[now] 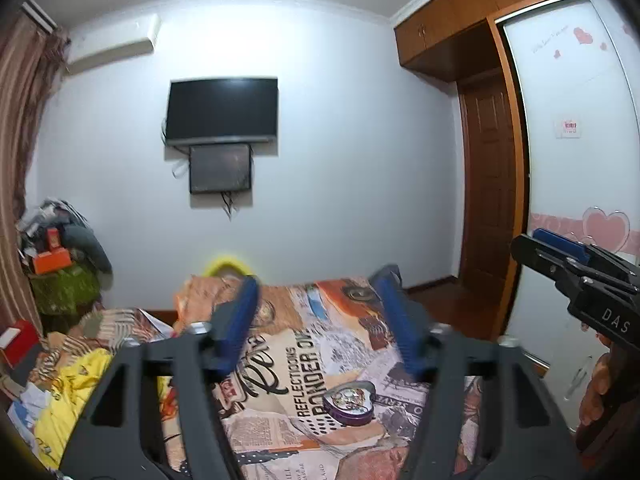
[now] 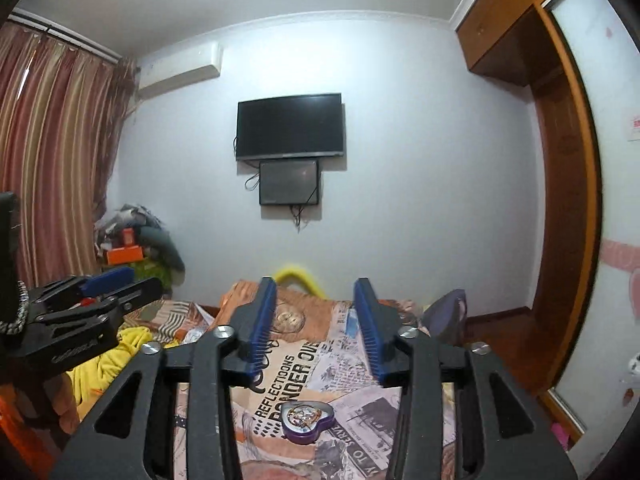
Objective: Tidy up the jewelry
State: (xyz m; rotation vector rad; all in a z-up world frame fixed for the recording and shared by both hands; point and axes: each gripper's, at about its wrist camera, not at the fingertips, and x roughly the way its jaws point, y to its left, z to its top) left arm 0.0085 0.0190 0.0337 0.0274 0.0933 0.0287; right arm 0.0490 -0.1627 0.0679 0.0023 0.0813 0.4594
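A purple heart-shaped jewelry tin (image 1: 349, 403) with a picture lid lies closed on the printed bedspread (image 1: 304, 360). It also shows in the right wrist view (image 2: 307, 420). My left gripper (image 1: 318, 284) is open and empty, held above the bed, with the tin below and between its fingers. My right gripper (image 2: 315, 286) is open and empty, also above the tin. The right gripper shows at the right edge of the left wrist view (image 1: 560, 252). The left gripper shows at the left of the right wrist view (image 2: 116, 284). No loose jewelry is visible.
Yellow cloth (image 1: 68, 396) and clutter lie on the bed's left side. A yellow ring-shaped object (image 2: 298, 276) sits at the bed's far end. A TV (image 2: 290, 126) hangs on the far wall. A wardrobe (image 1: 492, 184) stands at the right, curtains (image 2: 52, 152) at the left.
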